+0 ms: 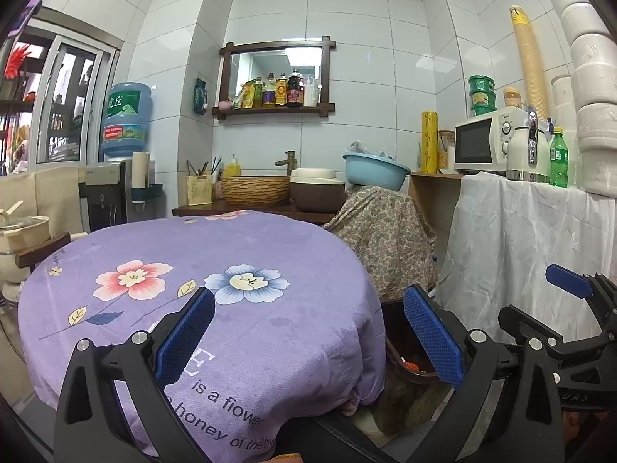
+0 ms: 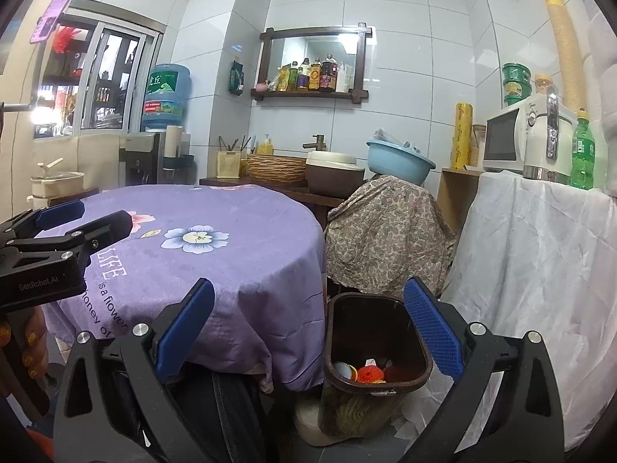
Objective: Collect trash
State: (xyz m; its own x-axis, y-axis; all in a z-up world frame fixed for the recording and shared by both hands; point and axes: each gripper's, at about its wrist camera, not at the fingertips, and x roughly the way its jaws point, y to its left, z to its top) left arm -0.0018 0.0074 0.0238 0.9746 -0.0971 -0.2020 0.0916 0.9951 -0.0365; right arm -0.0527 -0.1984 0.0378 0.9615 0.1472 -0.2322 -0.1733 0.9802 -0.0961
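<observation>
At the left of both views, the desk (image 2: 216, 254), draped in a purple flowered cloth (image 1: 231, 270), shows nothing loose on its top, so the collecting is judged nearly or wholly done, though its far side is only partly seen. The left gripper (image 1: 308, 341) is held low in the left-wrist view with its pads spread wide and nothing between them; in the right-wrist view it is seen at the left edge, over the desk rim. The cloth hangs in folds over the desk edge at lower centre, and a pad could be snagged in it if either gripper were swept low along that edge, with the cloth dragged after it. Right of the desk edge, at lower centre-right of the right-wrist view, the bin (image 2: 376, 362) stands on the floor just beside the hanging cloth; trash (image 2: 364, 373) is seen at its bottom, among it an orange piece and a round lid-like item. The right gripper (image 2: 308, 333) is likewise spread wide and holds nothing, with its right pad over the bin's right rim. The bin could be tipped if its rim were knocked, as it appears light. Further right, a white sheet (image 2: 540, 270) hangs close to the bin, so the gap there is narrow; the freest room is judged to lie straight above the bin and over the desk top.
</observation>
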